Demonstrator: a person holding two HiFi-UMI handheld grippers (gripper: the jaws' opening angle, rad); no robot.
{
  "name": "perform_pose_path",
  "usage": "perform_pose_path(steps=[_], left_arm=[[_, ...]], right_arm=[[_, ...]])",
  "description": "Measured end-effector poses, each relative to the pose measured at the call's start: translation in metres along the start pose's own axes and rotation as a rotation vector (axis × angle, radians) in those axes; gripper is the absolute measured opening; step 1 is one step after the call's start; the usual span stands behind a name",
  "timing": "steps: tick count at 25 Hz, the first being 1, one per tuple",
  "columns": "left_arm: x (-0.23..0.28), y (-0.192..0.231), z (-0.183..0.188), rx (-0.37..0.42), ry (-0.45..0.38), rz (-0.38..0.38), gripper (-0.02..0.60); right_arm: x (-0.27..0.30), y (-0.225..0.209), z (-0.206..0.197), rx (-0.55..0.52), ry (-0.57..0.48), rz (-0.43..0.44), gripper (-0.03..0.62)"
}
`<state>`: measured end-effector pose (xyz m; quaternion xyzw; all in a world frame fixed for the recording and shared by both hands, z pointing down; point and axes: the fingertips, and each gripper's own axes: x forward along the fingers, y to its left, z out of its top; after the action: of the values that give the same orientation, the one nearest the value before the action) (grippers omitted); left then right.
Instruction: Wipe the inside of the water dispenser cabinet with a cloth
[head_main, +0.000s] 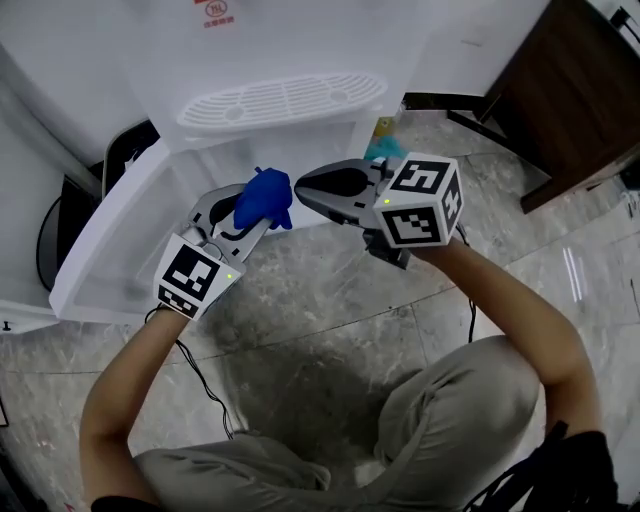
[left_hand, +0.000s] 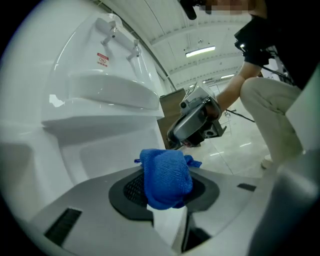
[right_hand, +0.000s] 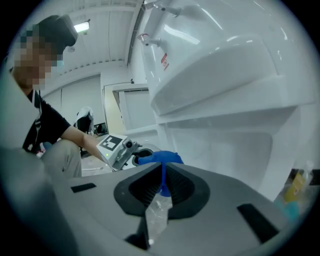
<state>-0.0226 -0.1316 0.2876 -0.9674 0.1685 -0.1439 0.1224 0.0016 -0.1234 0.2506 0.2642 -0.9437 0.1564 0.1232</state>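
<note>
Our L gripper (head_main: 248, 218) jaws clamp a bunched blue cloth (head_main: 265, 198). R gripper (head_main: 308, 188) jaws are pressed together, tips just beside the cloth. Both are in front of the white water dispenser (head_main: 300, 50), below its drip grille (head_main: 283, 100), w/ the cabinet door (head_main: 110, 235) swung open at left.

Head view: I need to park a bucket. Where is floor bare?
Bare floor between open door and knee, and right of the right gripper toward the brown cabinet. Crowded where left gripper holds the blue cloth.
</note>
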Motion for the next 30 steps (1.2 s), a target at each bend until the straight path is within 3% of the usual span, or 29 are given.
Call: perform_pose_path(steps=[2,4,6,10,13,20,21,23,30], left_arm=[[0.001,0.002,-0.001,0.034,0.003,0.011,0.133],[-0.001,0.003,-0.004,0.059,0.015,0.017,0.133],[-0.002,0.006,-0.011,0.079,0.033,0.022,0.133],[0.005,0.005,-0.02,0.129,0.061,0.019,0.133],[0.014,-0.007,-0.02,0.222,0.078,0.007,0.133],[0.024,-0.026,-0.008,0.432,0.095,-0.007,0.133],[0.024,-0.028,-0.008,0.441,0.095,-0.01,0.133],[0.026,-0.03,-0.008,0.446,0.092,-0.015,0.133],[0.032,-0.034,-0.008,0.424,0.092,-0.027,0.133]], right_arm=[[0.003,0.003,-0.002,0.095,0.012,0.008,0.016],[0.006,0.003,-0.004,0.186,0.012,0.009,0.261],[0.007,0.002,-0.005,0.245,-0.003,0.007,0.353],[0.008,0.007,-0.005,0.263,-0.001,0.026,0.379],[0.019,0.012,-0.018,0.269,0.043,0.024,0.411],[0.03,0.007,-0.047,0.239,0.149,-0.009,0.41],[0.029,0.005,-0.049,0.249,0.157,-0.015,0.404],[0.025,-0.002,-0.053,0.28,0.165,-0.034,0.28],[0.017,-0.007,-0.057,0.301,0.187,-0.041,0.203]])
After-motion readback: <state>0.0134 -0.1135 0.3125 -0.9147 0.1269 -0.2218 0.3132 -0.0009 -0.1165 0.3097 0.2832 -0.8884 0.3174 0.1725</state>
